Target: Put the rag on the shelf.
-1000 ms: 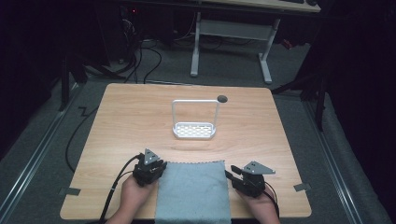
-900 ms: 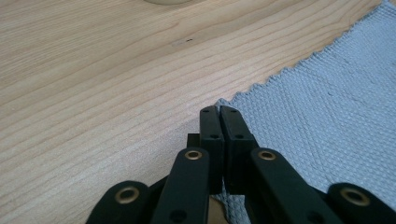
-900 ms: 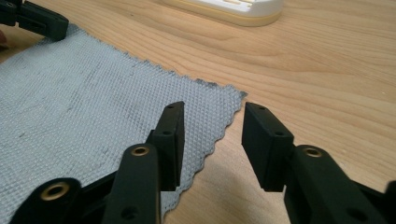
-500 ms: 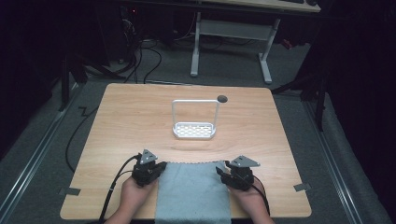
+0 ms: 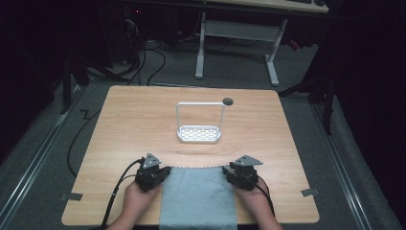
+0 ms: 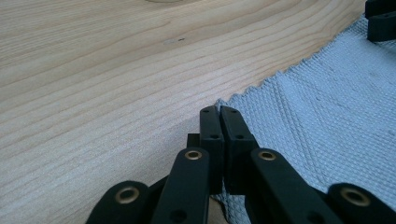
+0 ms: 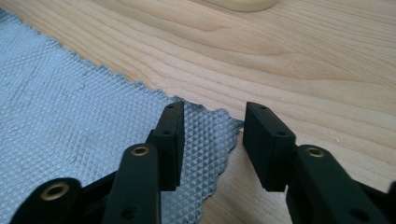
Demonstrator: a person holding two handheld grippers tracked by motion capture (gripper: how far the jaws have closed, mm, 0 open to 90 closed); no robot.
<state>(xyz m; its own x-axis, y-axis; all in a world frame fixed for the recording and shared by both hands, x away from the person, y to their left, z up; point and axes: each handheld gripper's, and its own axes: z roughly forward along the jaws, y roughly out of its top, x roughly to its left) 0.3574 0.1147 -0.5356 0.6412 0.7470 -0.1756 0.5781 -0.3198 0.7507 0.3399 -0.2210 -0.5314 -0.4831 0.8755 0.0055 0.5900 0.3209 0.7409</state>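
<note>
Both grippers have moved inward to the grey cloth's [image 5: 198,196] far corners on the worktop [image 5: 143,124]: left gripper [image 6: 219,114] jaws clamped on its corner, right gripper [image 7: 212,126] jaws apart, straddling its corner.

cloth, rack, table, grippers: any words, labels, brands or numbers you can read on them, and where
None: no readable text in any view.
Grey cloth: plain woven texture, no tag or print.
White rack: perforated base only, no marking.
Wooden table: bare grain; the tape pieces at its front corners are blank.
Left gripper and right gripper: black fingers with screws, no lettering.
</note>
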